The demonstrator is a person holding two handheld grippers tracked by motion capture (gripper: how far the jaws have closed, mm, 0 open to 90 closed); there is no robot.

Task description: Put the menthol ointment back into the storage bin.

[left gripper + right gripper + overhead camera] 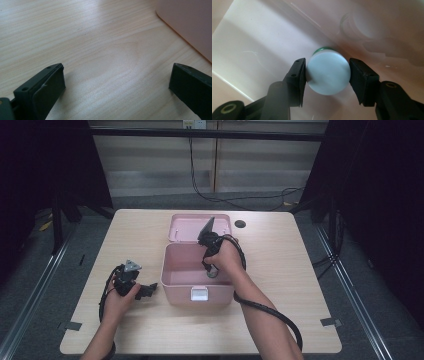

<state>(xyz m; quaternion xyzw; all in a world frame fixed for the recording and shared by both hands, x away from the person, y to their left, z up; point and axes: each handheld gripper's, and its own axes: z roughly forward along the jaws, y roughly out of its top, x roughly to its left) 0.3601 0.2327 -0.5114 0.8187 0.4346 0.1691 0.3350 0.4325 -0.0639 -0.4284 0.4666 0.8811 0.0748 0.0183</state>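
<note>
Right gripper (327,72) is reaching down into the pink box (172,280), jaws clamped on a small round container with a white cap (328,75). Both pads are pressing the cap's sides in the right gripper view, left pad and right pad flush against it. A green rim is peeking out behind the cap at its top edge. Container is sitting low inside the box, near the box's inner wall; whether it is resting on the floor of the box or lifted off it, cannot tell. In the high view the right gripper (212,270) is pointing downward over the box interior, with the person's right hand (225,255) wrapped around it and the cable looping back along the forearm; the container is showing there as a small pale spot (213,272) under the hand.

Left gripper (117,82) is lying low over the table (100,50), jaws standing wide apart with nothing between them, just bare wood grain. A corner of the pink box is sitting at the upper right of the left gripper view, apart from the jaws. In the high view the left gripper (147,290) is resting just left of the box's front left corner, held by the left hand (120,300).

Box lid (187,227) is hanging open behind the box, tipped back toward the far side of the table. White latch (199,294) is showing on the box's front wall. A dark round hole (240,224) is sitting in the tabletop just right of the lid.
</note>
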